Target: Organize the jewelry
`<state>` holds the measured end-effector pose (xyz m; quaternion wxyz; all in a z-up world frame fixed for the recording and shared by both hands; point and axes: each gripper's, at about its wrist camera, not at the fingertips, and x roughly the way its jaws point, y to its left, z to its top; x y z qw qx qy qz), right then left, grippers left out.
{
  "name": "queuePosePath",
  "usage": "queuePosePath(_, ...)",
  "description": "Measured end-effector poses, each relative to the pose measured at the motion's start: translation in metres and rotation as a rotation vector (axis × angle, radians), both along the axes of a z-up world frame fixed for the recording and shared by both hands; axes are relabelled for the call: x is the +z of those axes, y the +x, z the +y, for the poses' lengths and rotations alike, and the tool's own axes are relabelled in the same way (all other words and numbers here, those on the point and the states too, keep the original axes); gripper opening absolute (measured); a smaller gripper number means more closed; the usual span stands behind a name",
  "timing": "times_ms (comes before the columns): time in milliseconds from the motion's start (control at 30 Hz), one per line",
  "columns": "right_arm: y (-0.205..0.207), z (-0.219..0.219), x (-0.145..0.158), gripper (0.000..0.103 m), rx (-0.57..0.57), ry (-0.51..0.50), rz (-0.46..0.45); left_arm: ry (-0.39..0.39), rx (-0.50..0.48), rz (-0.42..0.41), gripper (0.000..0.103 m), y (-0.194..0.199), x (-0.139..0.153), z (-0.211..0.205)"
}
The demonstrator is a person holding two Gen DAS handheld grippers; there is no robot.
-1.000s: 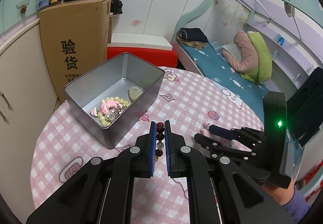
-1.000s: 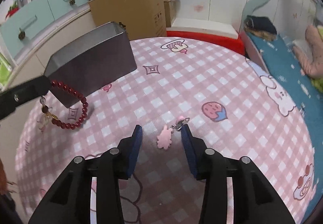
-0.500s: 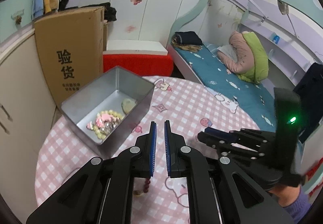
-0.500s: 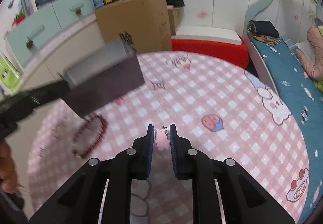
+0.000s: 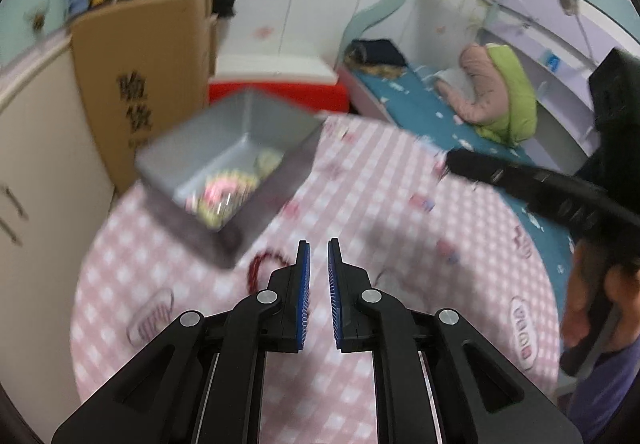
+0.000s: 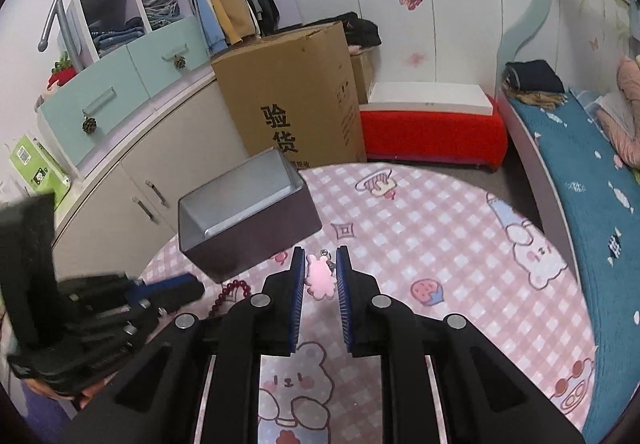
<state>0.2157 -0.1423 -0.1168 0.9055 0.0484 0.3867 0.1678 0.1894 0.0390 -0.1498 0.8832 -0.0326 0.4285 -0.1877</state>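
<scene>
red bead bracelet (image 5: pixel 262 268) now dropped on the table (image 5: pixel 400 212); left tool (image 5: pixel 316 264) clenched empty, right tool (image 6: pixel 318 276) grasping pink charm (image 6: pixel 319 278)

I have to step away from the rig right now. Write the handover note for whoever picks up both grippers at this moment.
Left gripper: shut, nothing between the pads.
Right gripper: shut on the pink bunny charm, held above the table.
Metal tin: on the checked table, open; in the blurred left wrist view it already holds a pale bead bracelet and some pink pieces.
Red bead bracelet: lying on the table just in front of the tin, not in it.
Done: charm picked up.
Left: put the charm in the tin, then pick up the red bracelet and put it in too.
</scene>
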Motion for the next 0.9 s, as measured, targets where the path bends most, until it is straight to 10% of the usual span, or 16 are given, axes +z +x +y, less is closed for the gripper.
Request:
queuePosePath(467, -0.003, 0.010, -0.014, 0.016, 0.035, 0.006, 0.035, 0.009, 0.090, 0.110, 0.013, 0.000, -0.053, 0.010)
queuePosePath(600, -0.002, 0.010, -0.016, 0.015, 0.039, 0.007, 0.041, 0.002, 0.107, 0.079, 0.065, -0.004, -0.047, 0.012)
queuePosePath(900, -0.003, 0.012, -0.019, 0.016, 0.045, 0.010, 0.047, 0.040, 0.118, 0.044, 0.065, -0.006, -0.040, 0.017)
